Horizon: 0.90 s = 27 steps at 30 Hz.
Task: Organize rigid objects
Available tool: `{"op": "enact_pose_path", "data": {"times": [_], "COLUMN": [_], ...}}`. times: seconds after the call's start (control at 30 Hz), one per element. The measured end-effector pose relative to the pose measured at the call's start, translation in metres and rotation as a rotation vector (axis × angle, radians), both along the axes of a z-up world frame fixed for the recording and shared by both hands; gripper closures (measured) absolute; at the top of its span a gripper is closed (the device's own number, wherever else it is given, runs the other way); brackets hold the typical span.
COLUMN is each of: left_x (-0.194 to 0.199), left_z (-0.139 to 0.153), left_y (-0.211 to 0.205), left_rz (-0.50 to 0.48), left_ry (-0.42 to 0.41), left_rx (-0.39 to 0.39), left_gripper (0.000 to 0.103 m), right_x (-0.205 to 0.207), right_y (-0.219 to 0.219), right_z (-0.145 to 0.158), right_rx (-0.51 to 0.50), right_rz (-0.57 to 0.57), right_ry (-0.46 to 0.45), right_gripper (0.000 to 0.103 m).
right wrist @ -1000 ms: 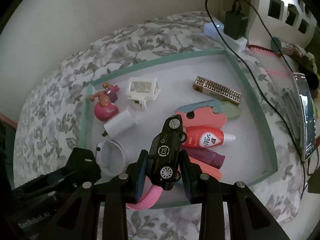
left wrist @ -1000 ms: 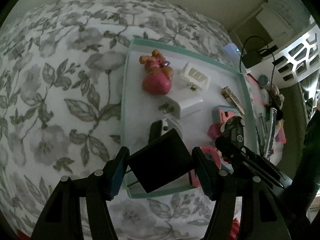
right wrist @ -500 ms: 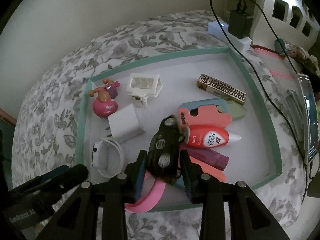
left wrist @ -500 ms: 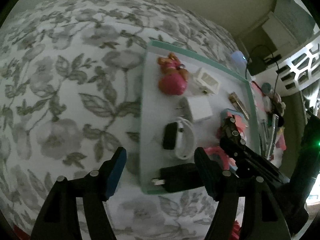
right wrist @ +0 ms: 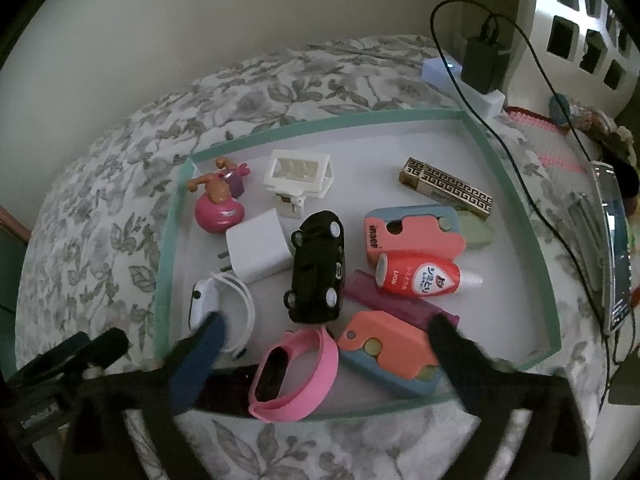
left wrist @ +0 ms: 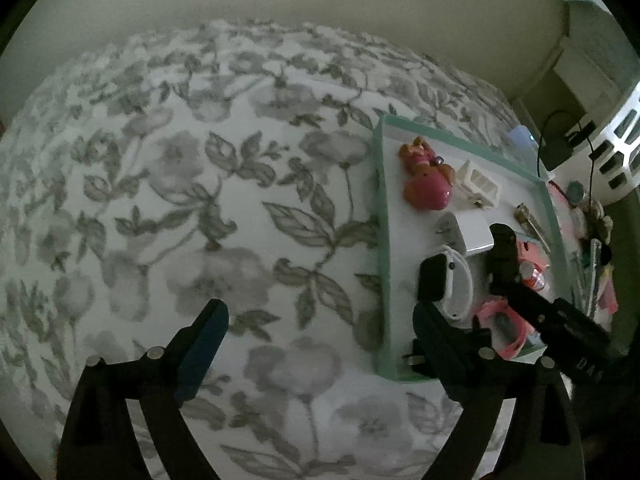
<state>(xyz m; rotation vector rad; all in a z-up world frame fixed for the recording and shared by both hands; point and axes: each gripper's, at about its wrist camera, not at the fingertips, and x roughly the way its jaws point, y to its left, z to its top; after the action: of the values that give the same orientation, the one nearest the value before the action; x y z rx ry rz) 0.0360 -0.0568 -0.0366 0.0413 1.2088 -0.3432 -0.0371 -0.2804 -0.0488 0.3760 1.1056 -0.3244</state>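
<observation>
With my right gripper (right wrist: 320,356) spread wide and empty, the black toy car (right wrist: 318,266) lies just ahead inside the teal-rimmed tray (right wrist: 516,184), long axis pointing away; left gripper (left wrist: 320,332) gapes too.

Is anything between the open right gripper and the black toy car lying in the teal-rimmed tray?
Nothing visible blocks it. The black toy car lies on the tray floor ahead of the open right gripper; the pink wristband sits below the gap between the fingers, nearer the camera, short of the car.
</observation>
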Motion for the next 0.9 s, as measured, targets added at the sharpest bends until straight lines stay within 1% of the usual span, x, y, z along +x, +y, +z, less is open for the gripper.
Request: {"op": "enact_pose_path", "data": {"times": [0.07, 0.2, 0.33, 0.4, 0.53, 0.9], "left_x": [-0.003, -0.006, -0.007, -0.010, -0.014, -0.014], "left_z": [0.005, 0.013, 0.018, 0.022, 0.027, 0.034], "left_y": [-0.003, -0.002, -0.002, 0.000, 0.004, 0.011], "left_rz": [-0.011, -0.027, -0.024, -0.024, 0.002, 0.031], "left_ry": [-0.046, -0.084, -0.101, -0.108, -0.137, -0.161], "left_rx": [0.021, 0.029, 0.056, 0.057, 0.078, 0.082], "left_gripper": [0.009, 0.009, 0.009, 0.009, 0.009, 0.009], "right_x": [-0.001, -0.005, -0.008, -0.008, -0.010, -0.017], "right_y": [0.000, 0.000, 0.006, 0.009, 0.016, 0.025], "right_z": [0.002, 0.005, 0.010, 0.014, 0.023, 0.039], "right_rx": [0.005, 0.005, -0.004, -0.016, -0.027, -0.054], "right_rz": [0.000, -0.006, 0.011, 0.026, 0.046, 0.060], "right_ry": [-0.008, -0.018, -0.033, -0.043, -0.071, -0.122], "right_gripper": [0.000, 0.000, 0.000, 0.000, 0.000, 0.000]}}
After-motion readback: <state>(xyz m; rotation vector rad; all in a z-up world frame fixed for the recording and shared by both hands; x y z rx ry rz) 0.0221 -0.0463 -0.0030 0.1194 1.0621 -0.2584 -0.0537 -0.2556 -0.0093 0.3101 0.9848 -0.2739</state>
